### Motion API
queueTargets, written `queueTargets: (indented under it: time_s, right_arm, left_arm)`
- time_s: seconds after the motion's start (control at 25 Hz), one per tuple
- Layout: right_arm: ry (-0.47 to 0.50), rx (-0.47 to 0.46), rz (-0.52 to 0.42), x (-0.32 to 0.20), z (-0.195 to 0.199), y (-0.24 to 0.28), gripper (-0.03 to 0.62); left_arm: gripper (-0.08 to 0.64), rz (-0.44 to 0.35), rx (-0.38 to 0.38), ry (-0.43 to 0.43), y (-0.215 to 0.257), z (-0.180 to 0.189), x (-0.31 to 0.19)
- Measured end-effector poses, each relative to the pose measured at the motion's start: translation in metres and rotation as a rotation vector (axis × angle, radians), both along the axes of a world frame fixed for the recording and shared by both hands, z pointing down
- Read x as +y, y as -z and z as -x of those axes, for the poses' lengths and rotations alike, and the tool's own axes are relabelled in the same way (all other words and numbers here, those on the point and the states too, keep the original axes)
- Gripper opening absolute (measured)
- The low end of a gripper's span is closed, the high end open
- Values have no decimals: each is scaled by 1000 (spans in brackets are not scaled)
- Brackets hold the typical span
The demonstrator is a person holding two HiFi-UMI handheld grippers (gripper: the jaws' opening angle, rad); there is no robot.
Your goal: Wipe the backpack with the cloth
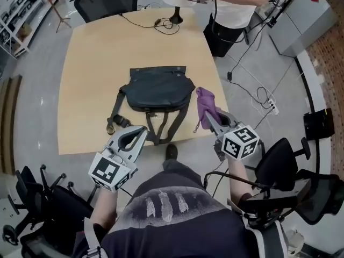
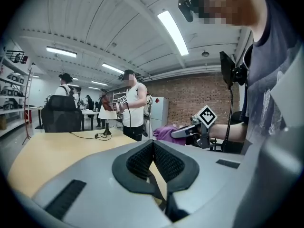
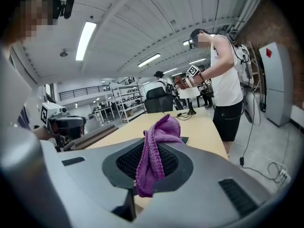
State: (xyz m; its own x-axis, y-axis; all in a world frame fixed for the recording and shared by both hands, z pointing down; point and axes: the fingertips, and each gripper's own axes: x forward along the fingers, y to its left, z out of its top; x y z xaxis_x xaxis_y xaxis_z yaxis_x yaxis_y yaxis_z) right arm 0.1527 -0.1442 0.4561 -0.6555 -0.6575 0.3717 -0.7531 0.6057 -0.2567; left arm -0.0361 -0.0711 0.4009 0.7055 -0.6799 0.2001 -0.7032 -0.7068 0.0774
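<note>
2 grippers, 2 jobs: my right gripper (image 1: 208,116) is clamped on the purple cloth (image 1: 205,104), leaving a knitted fold free to wipe with, just beside the right edge of the backpack (image 1: 159,90); I cannot tell if they touch; my left gripper (image 1: 138,135) is pinched closed on nothing, near the straps (image 1: 161,125), probably ready to steady the bag. The backpack lies flat mid-table (image 1: 91,79); dark, flap closed, straps trailing toward me.

Left gripper (image 1: 143,129), jaws together and empty; right gripper (image 1: 207,115), jaws tight on the cloth (image 1: 205,101)
</note>
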Motion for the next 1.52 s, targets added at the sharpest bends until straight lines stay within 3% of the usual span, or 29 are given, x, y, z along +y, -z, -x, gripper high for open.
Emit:
queueTargets:
  time_s: [0.24, 0.4, 0.48, 0.6, 0.72, 0.84, 1.16, 1.52]
  right_arm:
    - [16, 313, -35, -113, -28, -52, 31]
    - [67, 499, 5, -176, -10, -114, 29]
    - [123, 542, 55, -184, 8, -144, 30]
    - [215, 541, 143, -173, 39, -174, 31]
    - [241, 572, 198, -159, 60, -186, 30]
    - [240, 574, 223, -150, 74, -183, 30]
    - [318, 508, 268, -117, 156, -174, 31]
    - [467, 508, 308, -73, 237, -178, 31]
  left_arm:
    - [8, 36, -82, 17, -13, -23, -66]
    - [8, 84, -106, 48, -28, -22, -84]
    - [8, 103, -116, 67, -36, -15, -89]
    - [8, 123, -131, 104, -44, 5, -96]
    - [8, 130, -121, 114, -46, 26, -99]
    - [8, 138, -110, 98, -51, 44, -101]
    - [8, 98, -79, 42, -47, 92, -117]
    - [8, 107, -56, 41, -56, 138, -117]
